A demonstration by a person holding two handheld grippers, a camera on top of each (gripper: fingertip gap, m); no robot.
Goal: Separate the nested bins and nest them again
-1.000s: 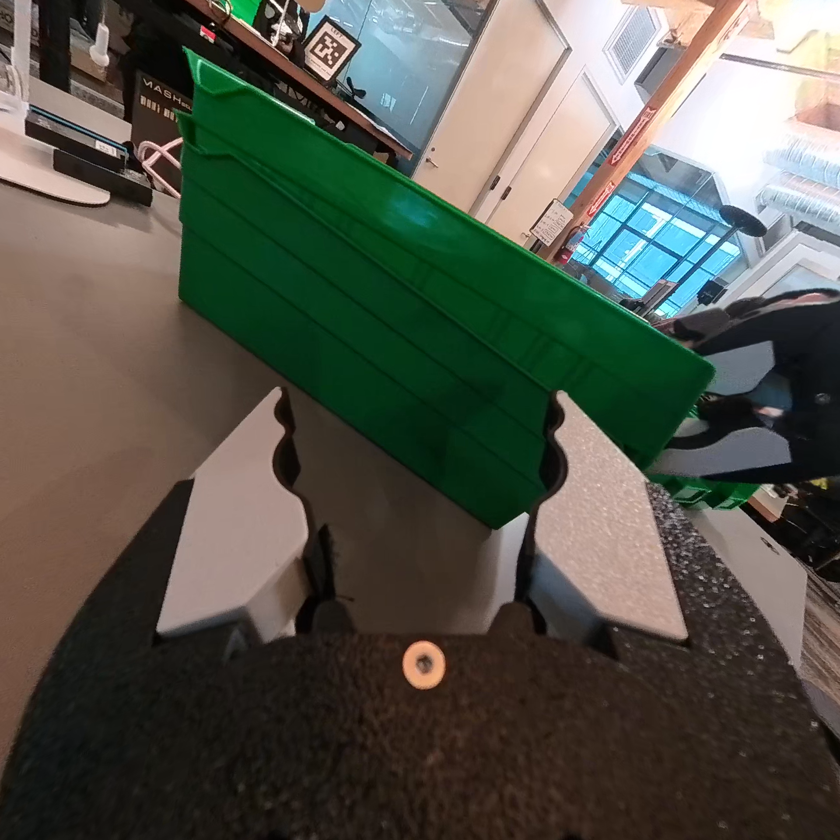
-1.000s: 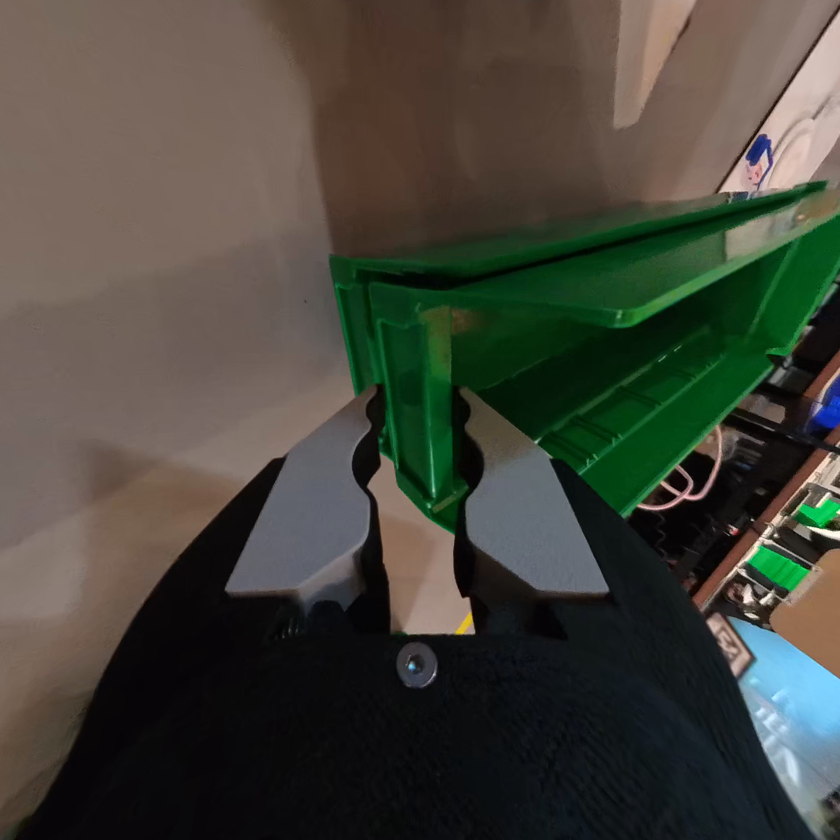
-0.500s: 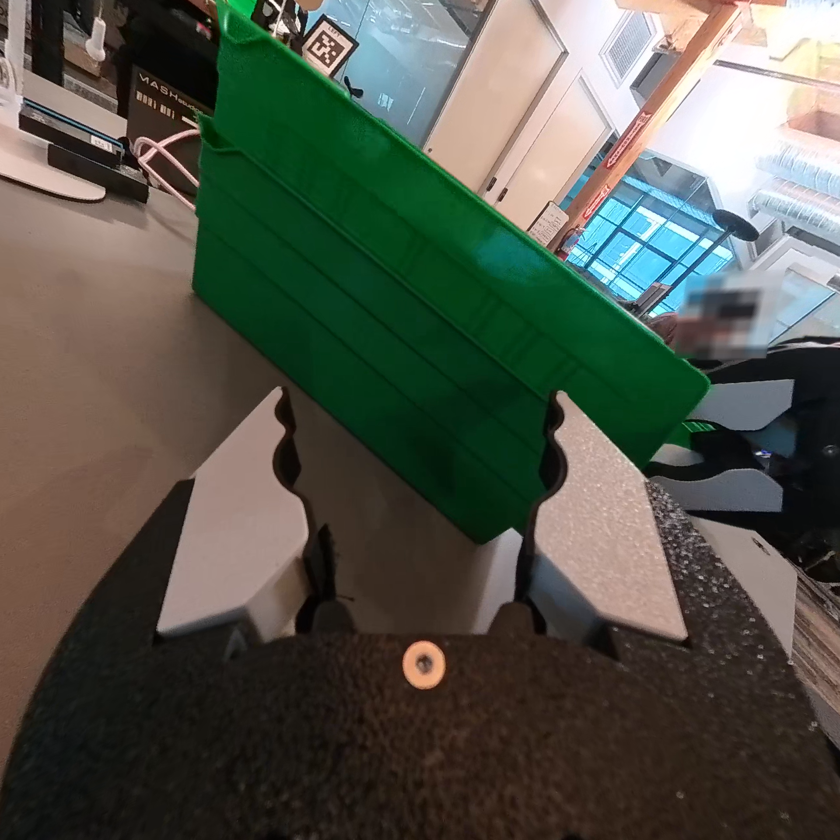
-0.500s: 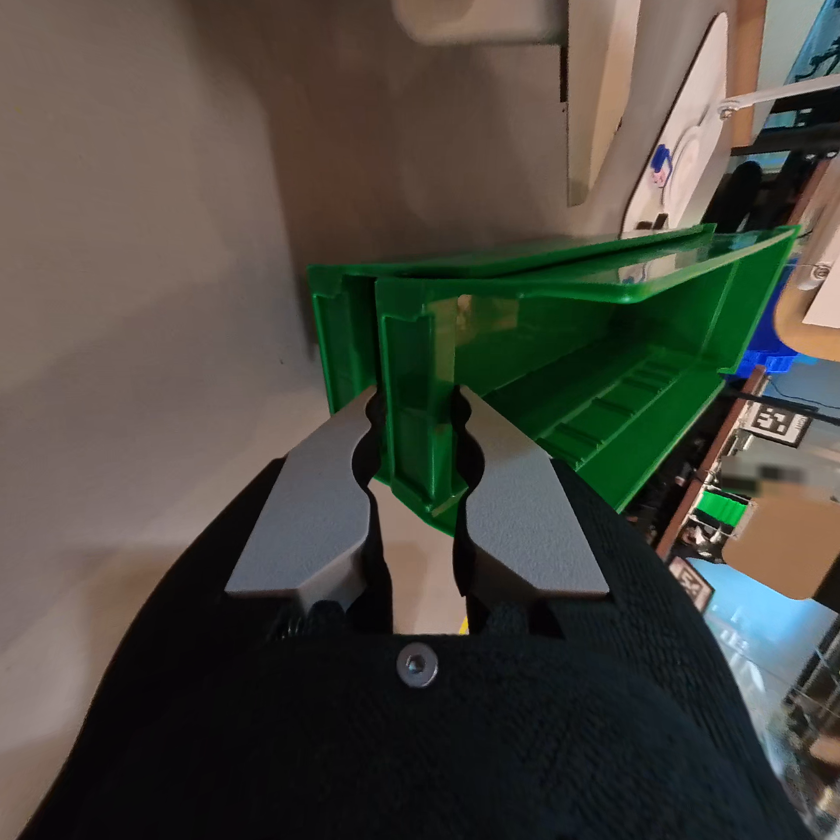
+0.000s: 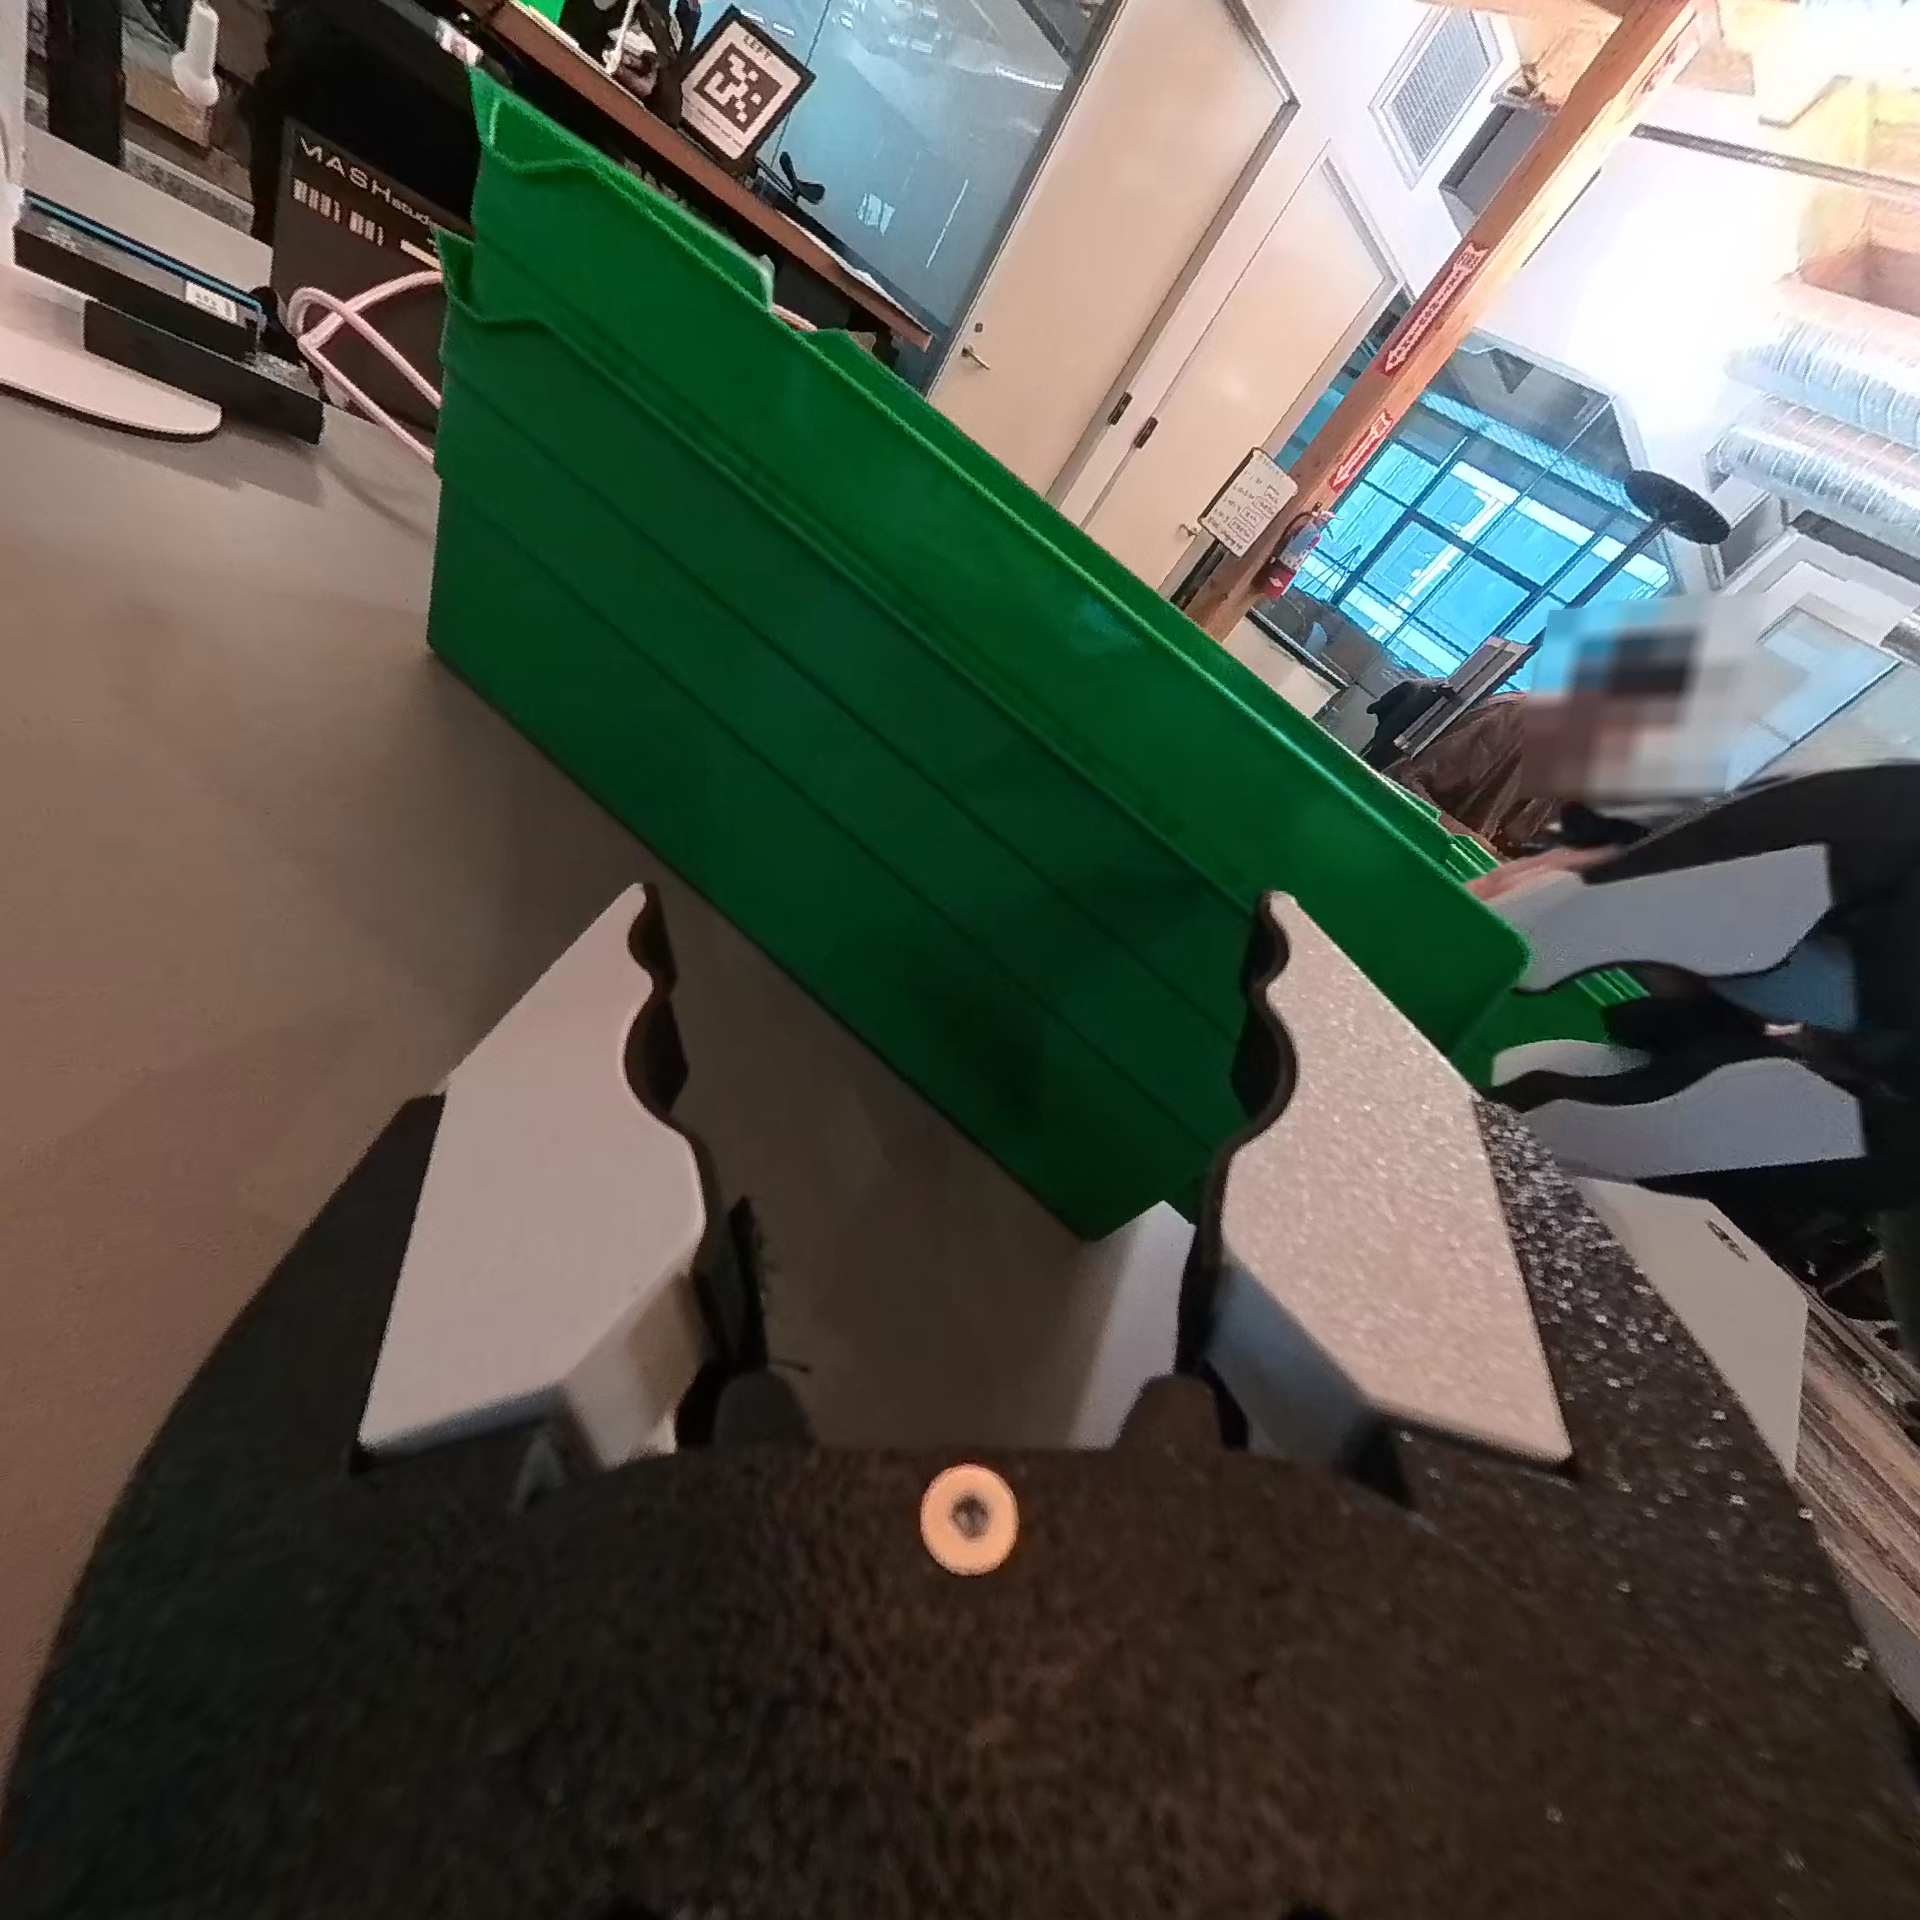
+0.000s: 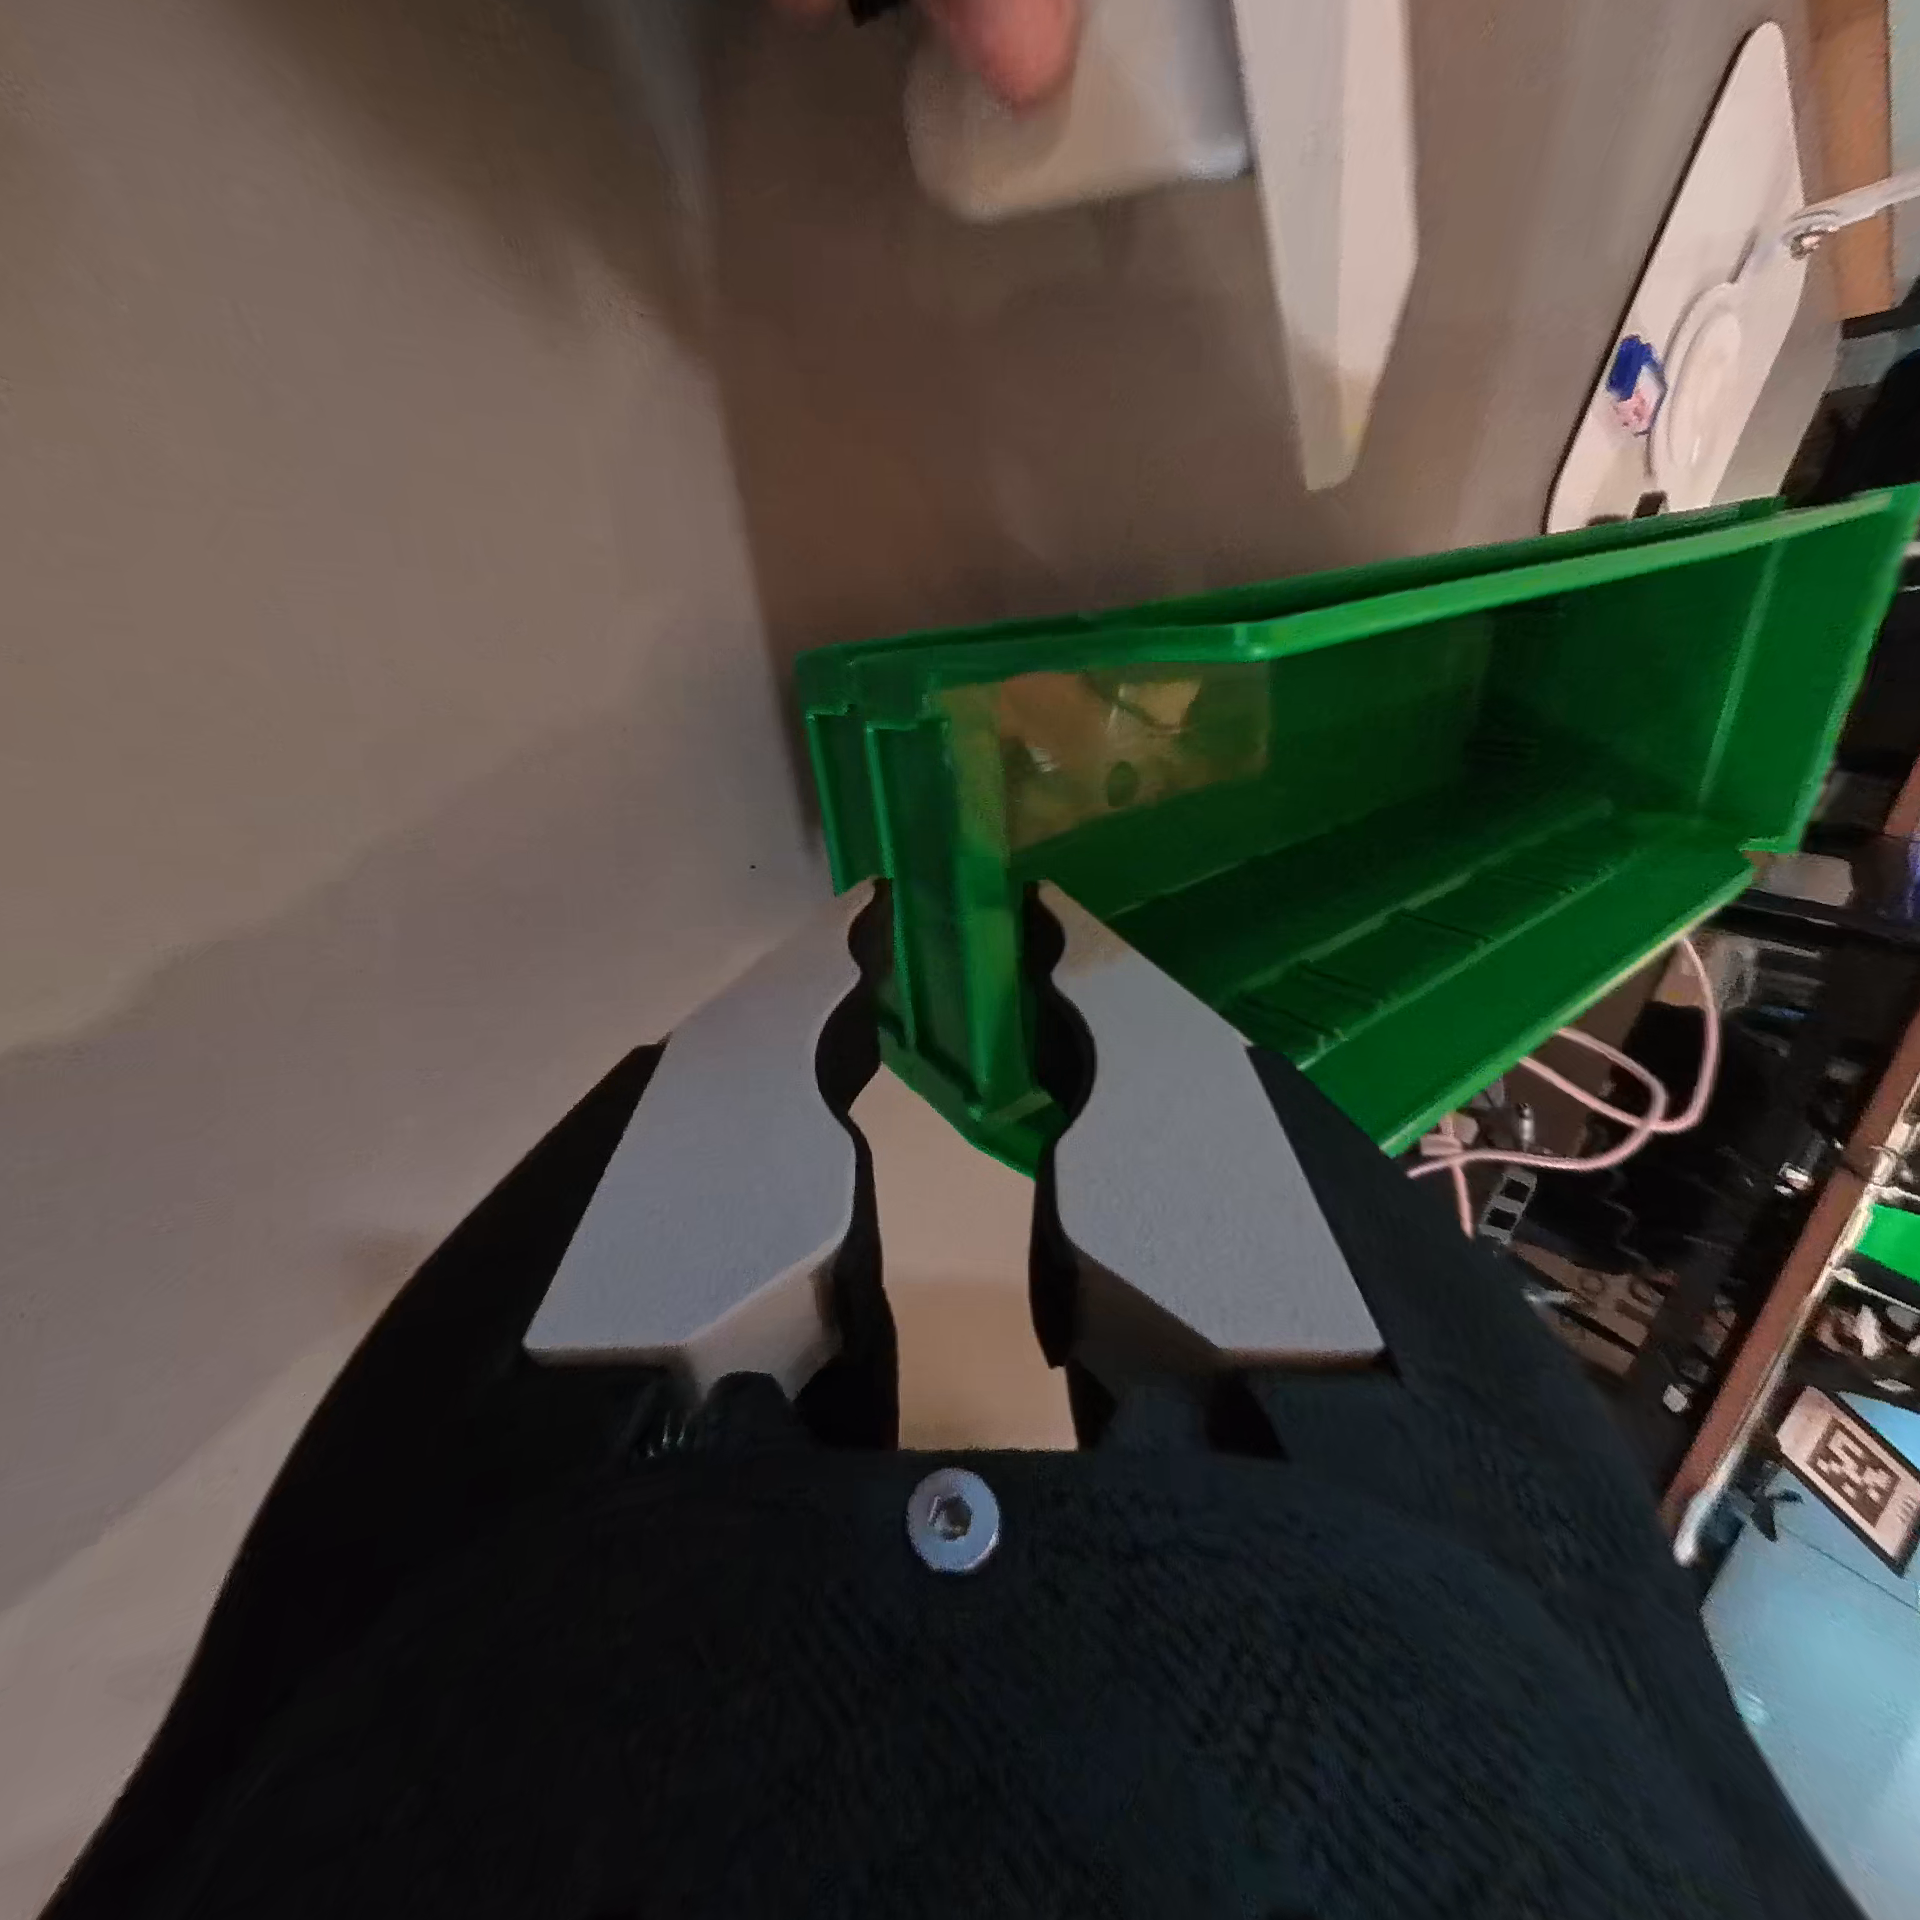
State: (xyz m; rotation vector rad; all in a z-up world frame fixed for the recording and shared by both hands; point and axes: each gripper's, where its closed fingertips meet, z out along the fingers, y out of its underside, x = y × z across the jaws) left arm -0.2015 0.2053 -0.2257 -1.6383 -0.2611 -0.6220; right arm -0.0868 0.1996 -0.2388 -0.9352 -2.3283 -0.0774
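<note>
1. While the left gripper (image 5: 951, 935) hovers with jaws spread wide and empty, the nested green bins (image 5: 831, 727) sit on the grey desk (image 5: 208, 831) just beyond its tips.
2. The right gripper (image 6: 951, 914) has its jaws clamped on the inner green bin's (image 6: 1403, 831) end wall.
3. That inner bin sits tilted in the outer green bin (image 6: 831, 748).

A grey table (image 5: 208, 779) carries a white stand base (image 5: 94, 364) and black flat boxes (image 5: 156, 312) at its far edge (pink cables (image 5: 353, 332) loop just beside them); a square black-and-white marker (image 5: 743, 88) stands behind
</note>
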